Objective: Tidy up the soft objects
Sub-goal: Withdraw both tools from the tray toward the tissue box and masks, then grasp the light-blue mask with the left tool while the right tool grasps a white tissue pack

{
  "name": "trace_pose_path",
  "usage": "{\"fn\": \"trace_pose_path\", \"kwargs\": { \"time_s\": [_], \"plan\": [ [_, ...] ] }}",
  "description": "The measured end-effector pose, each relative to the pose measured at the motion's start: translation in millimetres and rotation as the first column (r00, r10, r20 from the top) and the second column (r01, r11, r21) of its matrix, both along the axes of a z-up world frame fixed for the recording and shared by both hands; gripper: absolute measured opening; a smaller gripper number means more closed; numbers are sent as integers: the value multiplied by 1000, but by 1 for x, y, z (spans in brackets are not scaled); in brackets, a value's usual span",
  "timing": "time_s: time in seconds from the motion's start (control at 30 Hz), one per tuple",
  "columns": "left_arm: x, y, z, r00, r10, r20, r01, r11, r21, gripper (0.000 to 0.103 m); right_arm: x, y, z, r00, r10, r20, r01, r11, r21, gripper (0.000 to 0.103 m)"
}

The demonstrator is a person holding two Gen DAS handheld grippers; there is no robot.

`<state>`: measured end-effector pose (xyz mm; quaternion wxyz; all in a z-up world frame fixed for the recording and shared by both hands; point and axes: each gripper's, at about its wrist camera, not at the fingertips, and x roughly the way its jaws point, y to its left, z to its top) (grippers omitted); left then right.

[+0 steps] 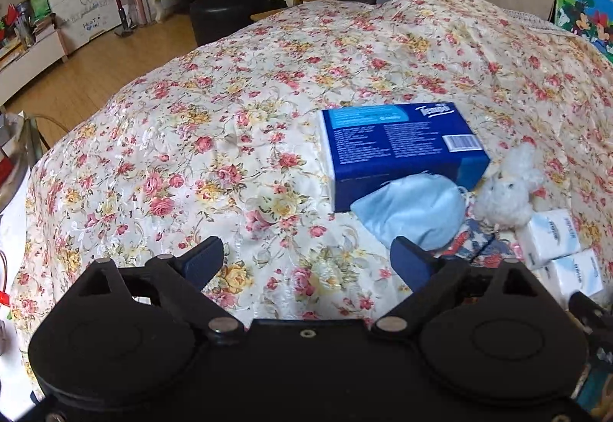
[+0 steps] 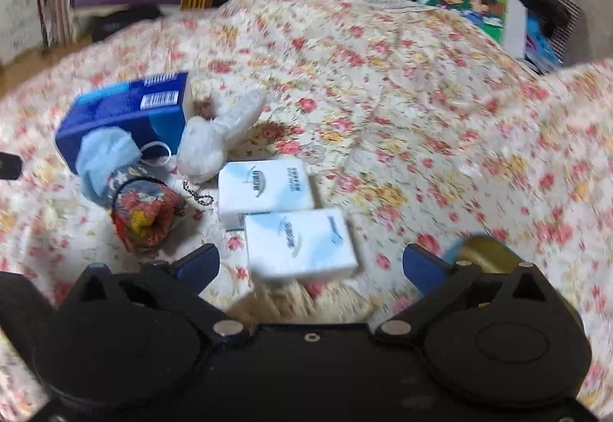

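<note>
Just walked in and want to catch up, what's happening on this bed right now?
A person is sorting soft things on a floral bedspread with two handheld grippers. The left gripper and right gripper are both open and hold nothing. The items sit clustered together: a blue tissue box, a light blue face mask against it, a white plush bunny, a rolled floral cloth and two white tissue packs side by side.

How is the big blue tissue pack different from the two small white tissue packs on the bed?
Colour: the big blue tissue pack is dark blue with a white barcode; the two small white tissue packs are white with pale blue print.
Size: the blue pack looks clearly larger than either white pack.
Neighbours: a light blue face mask leans against the blue pack; the white packs lie side by side.
Shared: all lie on the floral bedspread.
</note>
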<state>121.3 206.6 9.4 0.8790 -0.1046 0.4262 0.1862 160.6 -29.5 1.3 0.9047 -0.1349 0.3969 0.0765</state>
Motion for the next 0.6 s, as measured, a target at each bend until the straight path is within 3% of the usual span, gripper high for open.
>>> {"fn": "trace_pose_path", "kwargs": {
  "time_s": [0.27, 0.6],
  "plan": [
    [7, 8, -15, 999, -13, -37, 12, 1000, -23, 91, 38, 14, -28, 994, 9, -110, -14, 999, -47, 99],
    [9, 5, -18, 998, -57, -39, 56, 997, -47, 91, 51, -1, -44, 975, -32, -221, 42, 998, 39, 85]
  ]
}}
